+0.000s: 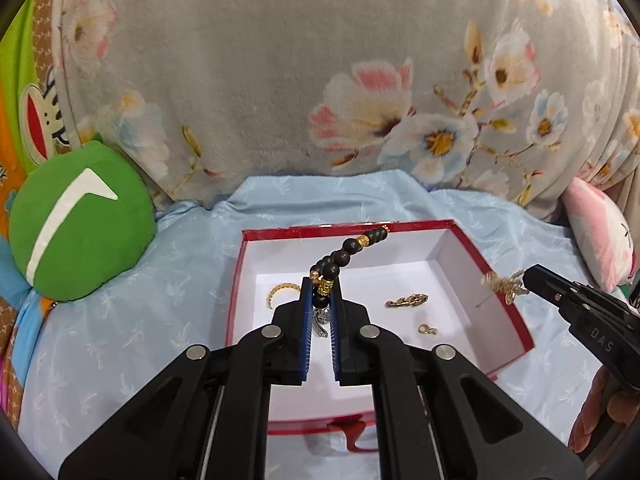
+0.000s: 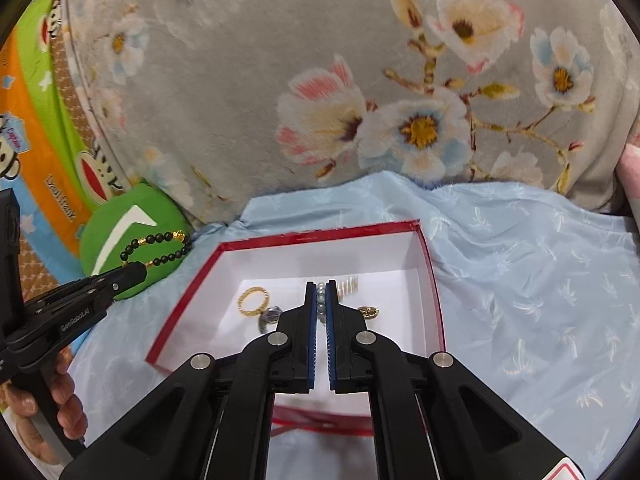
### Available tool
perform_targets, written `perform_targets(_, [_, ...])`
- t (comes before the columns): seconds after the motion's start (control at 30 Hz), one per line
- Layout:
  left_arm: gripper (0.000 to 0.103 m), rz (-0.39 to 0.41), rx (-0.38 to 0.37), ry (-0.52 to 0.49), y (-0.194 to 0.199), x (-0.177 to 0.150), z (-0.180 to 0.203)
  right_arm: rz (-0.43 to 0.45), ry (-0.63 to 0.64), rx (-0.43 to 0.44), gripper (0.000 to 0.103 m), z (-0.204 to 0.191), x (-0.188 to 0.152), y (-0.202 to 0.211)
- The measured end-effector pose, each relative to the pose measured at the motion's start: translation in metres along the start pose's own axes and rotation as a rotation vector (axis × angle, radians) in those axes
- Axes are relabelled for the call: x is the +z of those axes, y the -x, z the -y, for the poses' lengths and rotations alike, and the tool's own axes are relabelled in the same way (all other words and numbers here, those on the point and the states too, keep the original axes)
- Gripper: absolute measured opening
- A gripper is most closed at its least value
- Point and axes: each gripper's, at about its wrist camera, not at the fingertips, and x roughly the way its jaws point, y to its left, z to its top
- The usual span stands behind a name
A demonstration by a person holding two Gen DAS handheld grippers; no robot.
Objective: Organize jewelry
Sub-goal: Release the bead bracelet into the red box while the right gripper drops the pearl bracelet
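Closest to the left wrist camera, the left gripper [image 1: 321, 296] is pinched narrow on a dark bead bracelet [image 1: 344, 254] with gold spacers; the beads run up and away from its fingertips, ending over the far rim of the red box [image 1: 508, 296], and a small silver charm [image 1: 320, 320] hangs between the blue pads below the clamped beads; seen from the right wrist camera, that bracelet [image 2: 160, 248] loops out past the left gripper [image 2: 134, 272] in front of the green cushion [image 2: 120, 240], off to the left of the box [image 2: 434, 288]; the right gripper [image 2: 320, 292] is closed almost fully on a short string of pale grey beads [image 2: 321, 300], held above the box's white floor; from the left view its tip [image 1: 530, 278] carries a blurred tangle of gold-coloured chain [image 1: 505, 283] just over the box's right wall; inside the box, ahead of the left gripper, lie a gold ring [image 1: 282, 292] to the left, a gold chain piece [image 1: 407, 300] to the right and a small gold clasp [image 1: 428, 329] nearer the camera; the box sits on a light blue sheet [image 1: 132, 320], with a grey floral blanket [image 1: 280, 80] rising behind it.
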Motion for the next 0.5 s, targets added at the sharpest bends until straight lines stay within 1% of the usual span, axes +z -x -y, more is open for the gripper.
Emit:
perform_targets(0.2, [0.007,-0.038,0.018,0.006,-0.044,-0.001,0.002,-0.049,-0.017,-0.028,0.004,0.016,-0.003,-0.044])
perform_targets(0.3, [0.007,-0.066,0.027,0.007,-0.062,-0.003,0.003,-0.068,-0.013,-0.038,0.004,0.020,-0.007,-0.057])
perform_targets(0.5, [0.007,-0.104,0.041,0.003,-0.085,-0.012,0.002,-0.092,0.002,-0.055,0.004,0.022,-0.012,-0.075])
